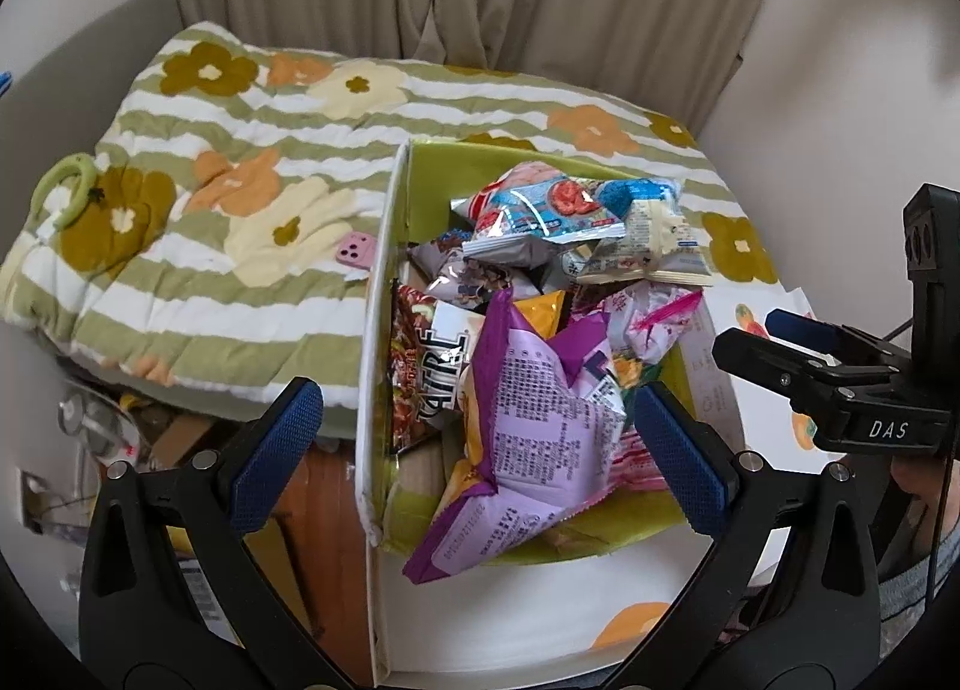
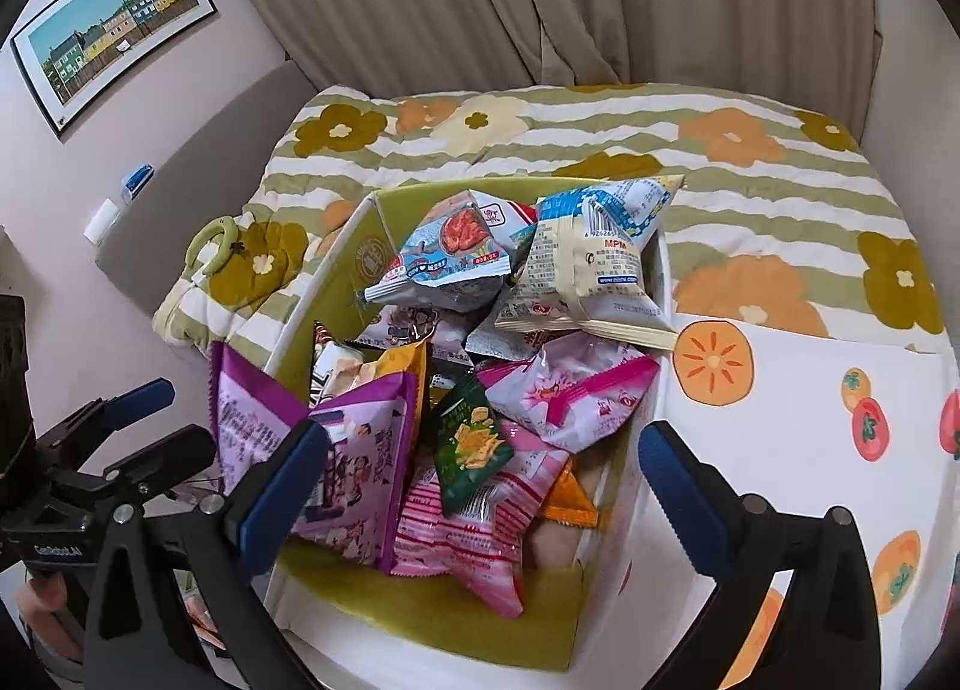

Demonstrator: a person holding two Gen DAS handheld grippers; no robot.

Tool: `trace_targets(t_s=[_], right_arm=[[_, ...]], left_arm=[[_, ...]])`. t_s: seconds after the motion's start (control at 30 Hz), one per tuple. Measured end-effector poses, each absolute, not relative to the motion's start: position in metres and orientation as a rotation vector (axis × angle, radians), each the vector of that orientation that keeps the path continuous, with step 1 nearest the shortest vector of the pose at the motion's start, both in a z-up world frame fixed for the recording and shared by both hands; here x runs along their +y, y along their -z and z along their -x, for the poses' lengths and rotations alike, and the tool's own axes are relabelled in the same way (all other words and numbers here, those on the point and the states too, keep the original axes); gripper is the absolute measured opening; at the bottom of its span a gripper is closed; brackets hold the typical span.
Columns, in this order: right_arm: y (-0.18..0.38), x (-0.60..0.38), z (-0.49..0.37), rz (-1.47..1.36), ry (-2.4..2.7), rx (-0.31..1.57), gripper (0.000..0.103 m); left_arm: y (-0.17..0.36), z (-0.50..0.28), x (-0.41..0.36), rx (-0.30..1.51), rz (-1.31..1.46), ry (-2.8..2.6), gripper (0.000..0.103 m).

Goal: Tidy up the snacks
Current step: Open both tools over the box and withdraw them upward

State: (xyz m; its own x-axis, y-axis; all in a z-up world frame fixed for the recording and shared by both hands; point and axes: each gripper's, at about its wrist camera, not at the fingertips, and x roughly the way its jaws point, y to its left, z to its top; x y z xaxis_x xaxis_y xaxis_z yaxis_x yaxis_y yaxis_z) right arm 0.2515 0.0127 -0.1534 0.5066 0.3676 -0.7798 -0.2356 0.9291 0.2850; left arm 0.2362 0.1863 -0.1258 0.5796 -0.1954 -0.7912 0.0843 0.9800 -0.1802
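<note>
A cardboard box [image 1: 384, 246], white outside and green inside, is heaped with snack packs. A purple bag [image 1: 540, 438] leans over its near rim. At the far end lie a blue-and-red pack [image 1: 540, 210] and a white-and-blue pack [image 1: 648, 234]. My left gripper [image 1: 480, 456] hangs open above the near end, its pads clear of the purple bag. From the right wrist view, the box [image 2: 288, 330] also shows a pink bag [image 2: 468, 546] and a small green pack [image 2: 471, 444]. My right gripper [image 2: 480, 486] stands wide open above them, holding nothing.
The box sits on a white cloth with orange fruit prints [image 2: 810, 420], beside a striped floral quilt [image 1: 240, 150]. A pink phone [image 1: 354, 255] and a green ring [image 1: 63, 192] lie on the quilt. Clutter fills the floor [image 1: 120, 438] left of the box.
</note>
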Motion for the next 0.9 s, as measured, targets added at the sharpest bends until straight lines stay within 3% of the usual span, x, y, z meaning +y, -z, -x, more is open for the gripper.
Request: trace_targets(t_s=[0.4,0.9], right_arm=[[0.098,0.001,-0.188,-0.112,-0.304,0.835,0.103],[0.031,-0.096,-0.056,-0.052,-0.092,0.581,0.103]], left_arm=[[0.074,-0.179,0.159,0.816,0.058,0.148,0.103],[0.022,-0.061,0.072,0.577,0.025,0.091,0.103]])
